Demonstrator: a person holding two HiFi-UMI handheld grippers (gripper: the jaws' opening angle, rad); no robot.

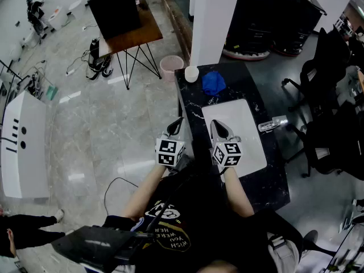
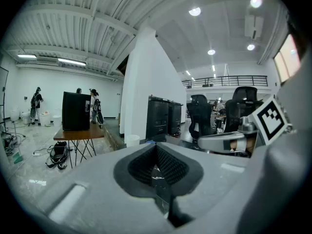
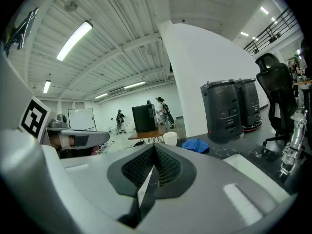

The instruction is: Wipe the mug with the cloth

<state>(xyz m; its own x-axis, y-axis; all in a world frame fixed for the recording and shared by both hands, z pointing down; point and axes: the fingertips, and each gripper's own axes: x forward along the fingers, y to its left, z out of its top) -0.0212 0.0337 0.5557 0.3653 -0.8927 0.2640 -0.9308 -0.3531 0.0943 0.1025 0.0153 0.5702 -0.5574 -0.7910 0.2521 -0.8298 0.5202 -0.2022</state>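
Wiping looks unstarted: the mug [image 1: 191, 73] and cloth [image 1: 214, 82] lie untouched at the surface's [image 1: 273, 169] far end, while the left gripper [image 1: 177, 124] and right gripper [image 1: 219, 129] hover at the near end, fingers closed on nothing.

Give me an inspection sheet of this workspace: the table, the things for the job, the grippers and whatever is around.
Surface: black table with a white mat on it.
Job's things: mug and blue cloth, close together at the far end, both untouched.
Clutter: small silvery object right of the mat; cannot tell what it is.
Grippers: left gripper at the table's left edge, right gripper over the mat; both have fingers shut and empty.
Cables: tangle on the floor by the wooden table; one loose cable nearer the person.
Surroundings: bin, white pillar, office chairs.
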